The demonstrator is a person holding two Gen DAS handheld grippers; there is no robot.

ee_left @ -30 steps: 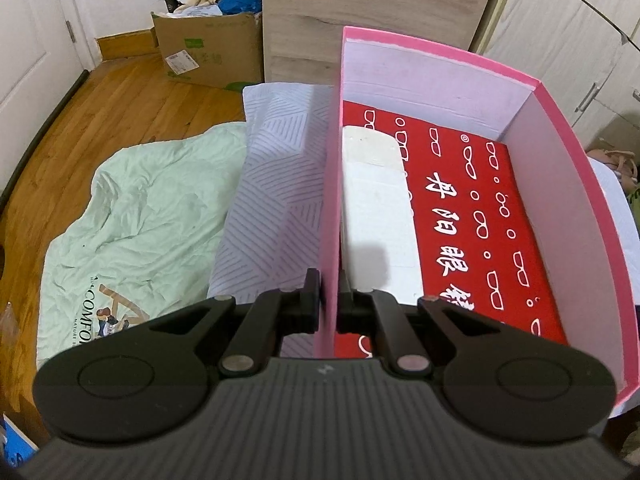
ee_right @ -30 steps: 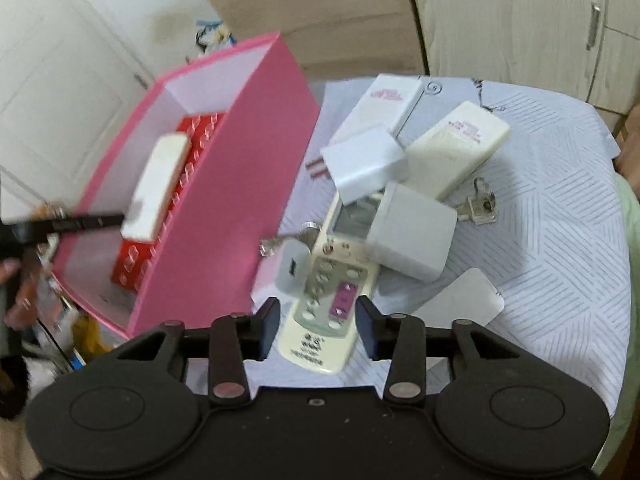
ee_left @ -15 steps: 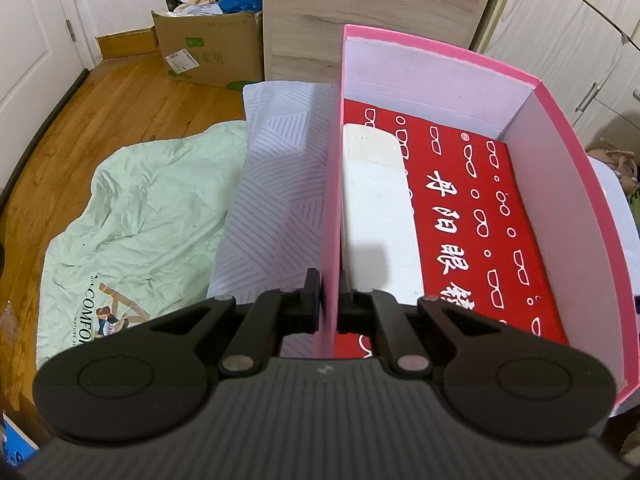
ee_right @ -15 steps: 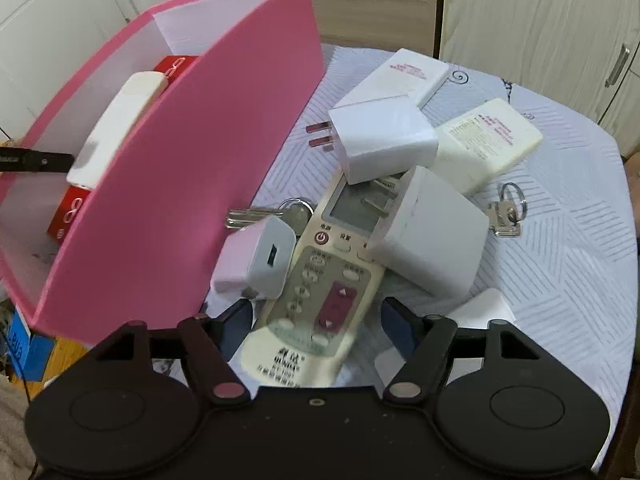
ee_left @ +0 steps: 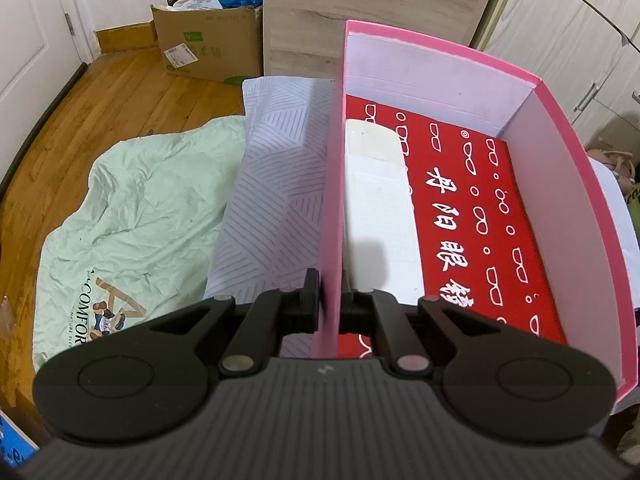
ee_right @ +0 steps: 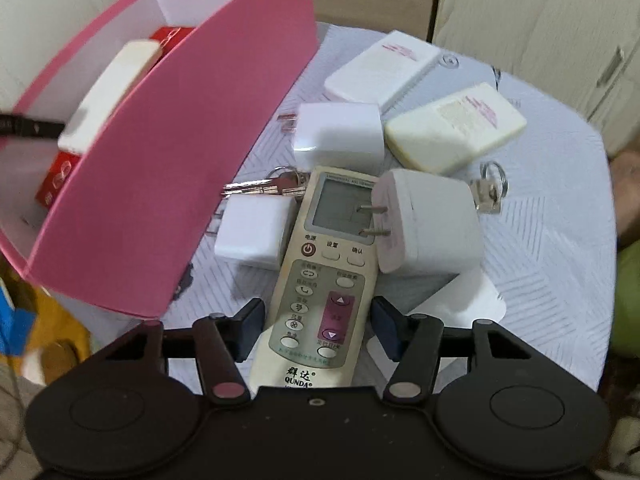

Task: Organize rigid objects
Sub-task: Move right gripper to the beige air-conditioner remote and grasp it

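The left gripper [ee_left: 330, 304] is clamped on the near wall of the pink box [ee_left: 552, 216], one finger outside and one inside, steadying it at the table's edge. Judging by what lies where, the sorting is barely begun: only one white slab [ee_left: 380, 208] sits in the box, flat on its red lining beside the clamped wall, while everything else waits on the striped cloth [ee_right: 552, 216]. The right gripper [ee_right: 318, 330] hovers over the remote [ee_right: 320, 280], its fingers apart and straddling the lower end; its jaws have just been closing, yet the pads look clear of the casing on both sides — though the blur makes that hard to swear to. The remote seems the next thing to go in. A big charger [ee_right: 430, 226] leans on its upper right edge, prongs over the screen, so lifting may tip it. Left besides: a small charger [ee_right: 252, 232], another charger [ee_right: 340, 136], two flat white packs [ee_right: 384, 68] [ee_right: 456, 126], keys [ee_right: 266, 186] beside the box and a second key on a ring [ee_right: 490, 190]. Writing: the remote reads "QUNDA" with Chinese characters above; the red lining carries white Chinese characters and spectacle outlines; the green bedding [ee_left: 132, 216] on the floor shows "COMFOR" — the rest is hidden.
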